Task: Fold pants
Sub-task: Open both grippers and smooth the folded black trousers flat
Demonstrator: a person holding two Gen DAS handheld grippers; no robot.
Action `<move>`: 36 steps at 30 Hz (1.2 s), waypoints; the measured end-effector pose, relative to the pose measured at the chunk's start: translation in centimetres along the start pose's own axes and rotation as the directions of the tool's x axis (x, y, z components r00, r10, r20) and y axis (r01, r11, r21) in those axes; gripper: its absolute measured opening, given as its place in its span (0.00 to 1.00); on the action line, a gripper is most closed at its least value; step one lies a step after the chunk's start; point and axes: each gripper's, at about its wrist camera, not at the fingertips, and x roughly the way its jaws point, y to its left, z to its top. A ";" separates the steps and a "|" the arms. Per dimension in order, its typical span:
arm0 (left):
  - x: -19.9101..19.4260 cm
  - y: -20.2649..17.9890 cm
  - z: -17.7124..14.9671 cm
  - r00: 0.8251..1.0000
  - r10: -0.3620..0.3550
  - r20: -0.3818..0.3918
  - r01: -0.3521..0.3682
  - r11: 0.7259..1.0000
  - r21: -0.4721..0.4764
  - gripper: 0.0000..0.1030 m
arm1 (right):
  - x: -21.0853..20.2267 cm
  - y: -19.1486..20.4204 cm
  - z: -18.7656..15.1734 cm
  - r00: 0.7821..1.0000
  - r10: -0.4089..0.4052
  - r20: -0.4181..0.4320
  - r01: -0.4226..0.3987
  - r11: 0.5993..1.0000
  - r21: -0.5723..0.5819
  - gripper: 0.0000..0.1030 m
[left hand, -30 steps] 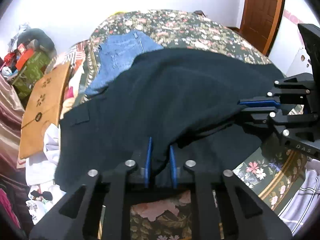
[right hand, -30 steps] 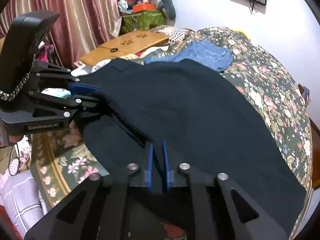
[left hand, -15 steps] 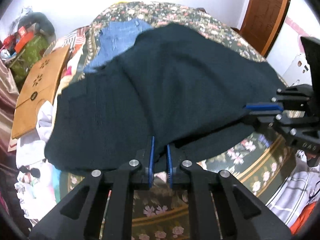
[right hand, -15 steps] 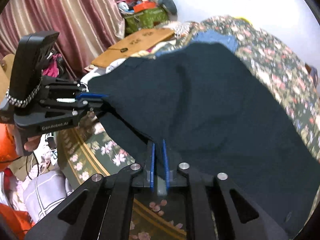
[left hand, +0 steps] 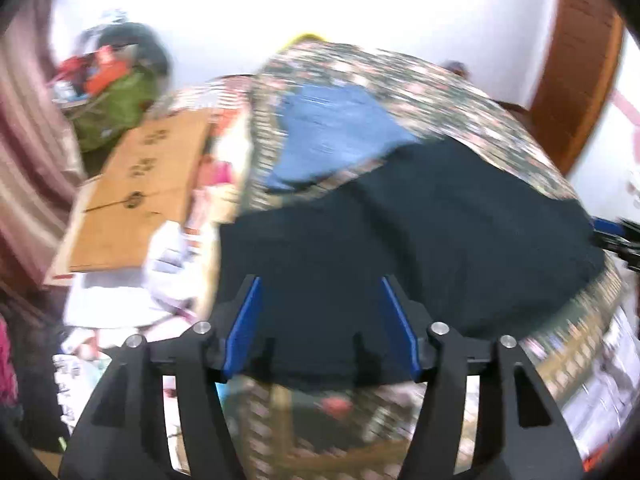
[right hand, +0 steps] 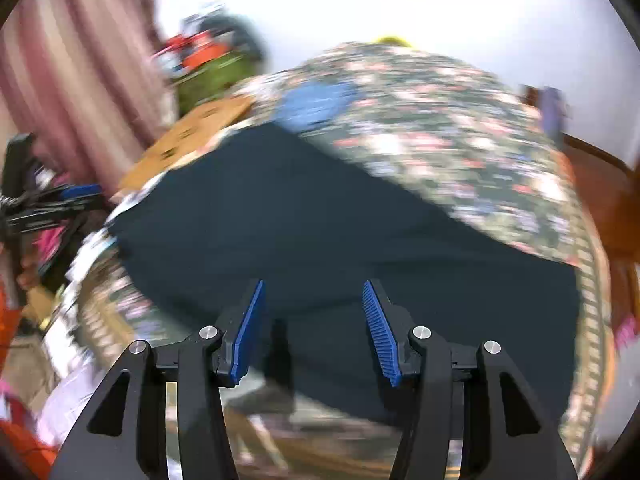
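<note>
Black pants (left hand: 420, 240) now lie released on the floral bedspread (left hand: 460, 104), folded over; half a second ago both grippers pinched their near edge. Left gripper (left hand: 320, 320) and right gripper (right hand: 312, 320) jaws now spread, empty. Blue jeans (left hand: 336, 132) lie beyond; cardboard (left hand: 136, 196) sits left, frames blurred.

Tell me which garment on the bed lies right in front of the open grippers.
The dark navy pants, spread flat before the left gripper and right gripper. The blue jeans lie farther back.

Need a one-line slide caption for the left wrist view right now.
Open left gripper above dark pants spread on a floral bed, blue jeans beyond.
</note>
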 end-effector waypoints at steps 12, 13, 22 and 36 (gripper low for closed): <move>13.7 7.3 0.6 0.956 0.047 -0.288 -0.106 0.975 -0.194 0.59 | 1.1 -14.9 -0.7 0.943 -0.324 -0.071 0.331 0.905 0.268 0.46; 14.3 7.2 0.1 0.950 0.038 -0.311 -0.104 0.975 -0.196 0.61 | 1.2 -15.6 -0.8 0.939 -0.335 -0.079 0.343 0.897 0.278 0.46; 14.5 7.1 -1.7 0.958 0.061 -0.280 -0.118 0.975 -0.190 0.69 | 4.8 -19.9 -1.3 0.958 -0.250 -0.139 0.283 0.900 0.332 0.46; 13.4 5.6 -1.9 0.942 0.187 -0.279 -0.224 0.969 -0.108 0.72 | 5.2 -16.9 0.2 0.899 -0.439 -0.014 0.437 0.891 0.126 0.16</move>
